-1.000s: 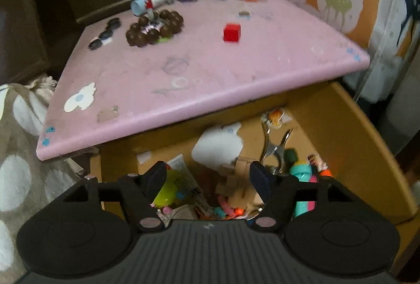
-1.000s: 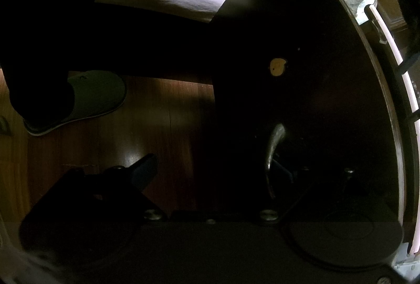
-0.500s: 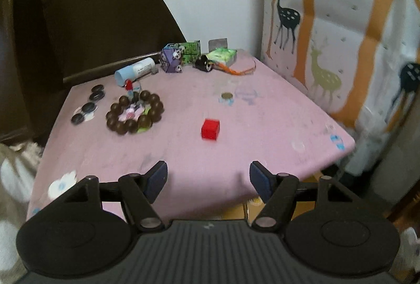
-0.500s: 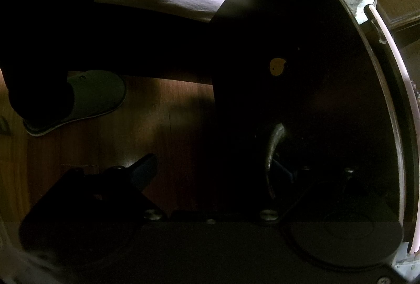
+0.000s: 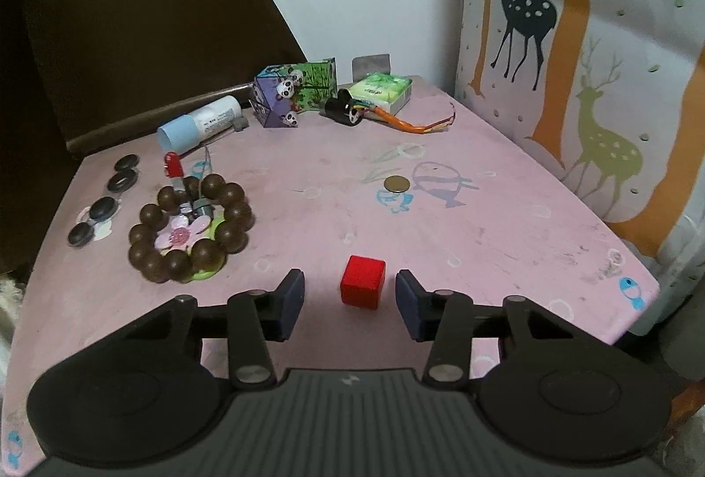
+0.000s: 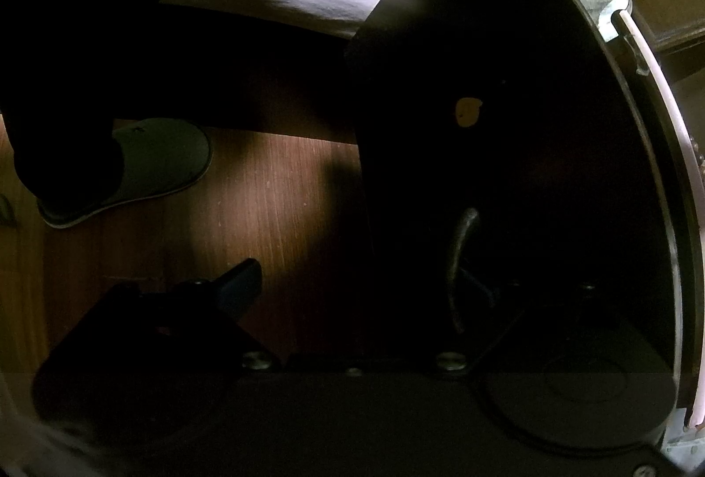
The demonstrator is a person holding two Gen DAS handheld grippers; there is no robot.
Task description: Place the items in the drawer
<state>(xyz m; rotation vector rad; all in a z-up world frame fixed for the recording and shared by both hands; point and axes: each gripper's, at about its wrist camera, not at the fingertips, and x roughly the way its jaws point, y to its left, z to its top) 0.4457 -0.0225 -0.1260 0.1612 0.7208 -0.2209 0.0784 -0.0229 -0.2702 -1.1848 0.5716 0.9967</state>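
Note:
A small red cube [image 5: 363,286] sits on the pink tabletop [image 5: 484,221] near its front edge. My left gripper [image 5: 350,303] is low over the table with the cube between its blue pads. The jaws are closing, and a gap still shows on each side of the cube. In the right wrist view my right gripper [image 6: 348,292] hangs in deep shadow over a wooden floor [image 6: 273,203]. Only its left finger [image 6: 240,286] shows, set far out to the side. A dark cabinet front with a curved metal handle [image 6: 460,256] hides the other finger. The drawer is out of view.
On the table lie a brown bead bracelet [image 5: 191,230], dark round discs [image 5: 103,208], a white and blue tube [image 5: 198,124], a panda box [image 5: 293,93], a green tissue pack [image 5: 383,91], a small motor with orange wires [image 5: 348,111] and a coin [image 5: 396,184]. A deer-print curtain [image 5: 586,58] hangs right. A person's slippered foot [image 6: 145,168] stands on the floor.
The left gripper moved from above the open, cluttered drawer onto the tabletop and up to the red cube, and its jaws narrowed around it. The right wrist view is unchanged.

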